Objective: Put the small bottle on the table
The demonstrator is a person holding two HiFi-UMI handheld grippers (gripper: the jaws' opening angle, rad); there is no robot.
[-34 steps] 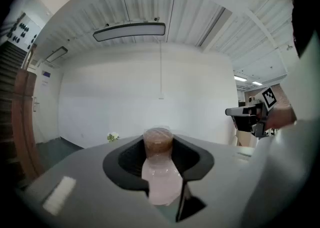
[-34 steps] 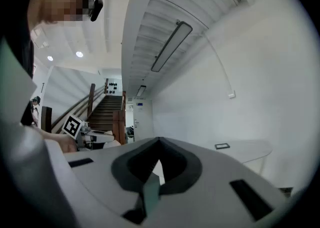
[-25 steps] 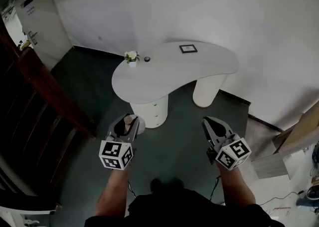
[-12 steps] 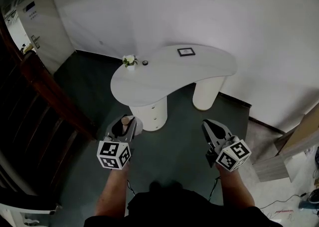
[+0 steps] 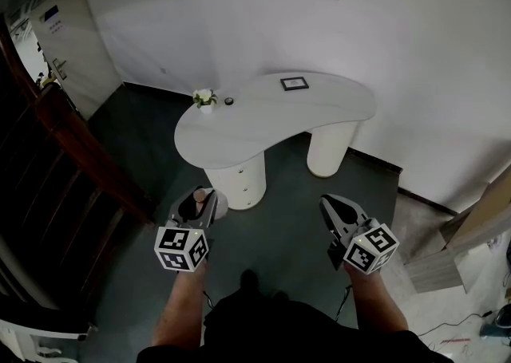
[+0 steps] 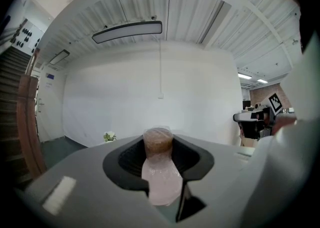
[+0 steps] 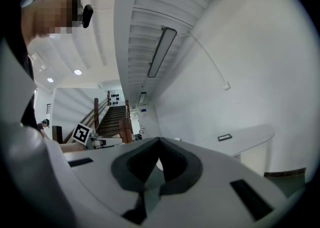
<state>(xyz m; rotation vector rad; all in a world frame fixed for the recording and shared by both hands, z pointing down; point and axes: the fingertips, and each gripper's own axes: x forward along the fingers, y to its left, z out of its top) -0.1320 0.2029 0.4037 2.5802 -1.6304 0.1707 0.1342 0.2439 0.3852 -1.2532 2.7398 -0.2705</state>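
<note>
The small bottle (image 5: 201,195), pale pink with a brown cap, stands upright between the jaws of my left gripper (image 5: 197,203), which is shut on it. In the left gripper view the bottle (image 6: 160,172) fills the gap between the jaws, its cap (image 6: 158,140) rising above them. My right gripper (image 5: 336,211) hovers beside it over the dark floor, jaws shut with nothing between them; its tips (image 7: 159,141) meet. The white curved table (image 5: 255,126) stands ahead of both grippers, some way off.
On the table are a small potted plant (image 5: 205,98), a little dark round item (image 5: 229,101) and a flat framed picture (image 5: 294,83). A wooden stair railing (image 5: 76,150) runs along the left. Boards (image 5: 471,222) and cables lie at the right by the wall.
Both grippers and the table have shifted slightly left in the head view as the person moves. The bottle stays gripped in the left gripper; the right stays shut.
</note>
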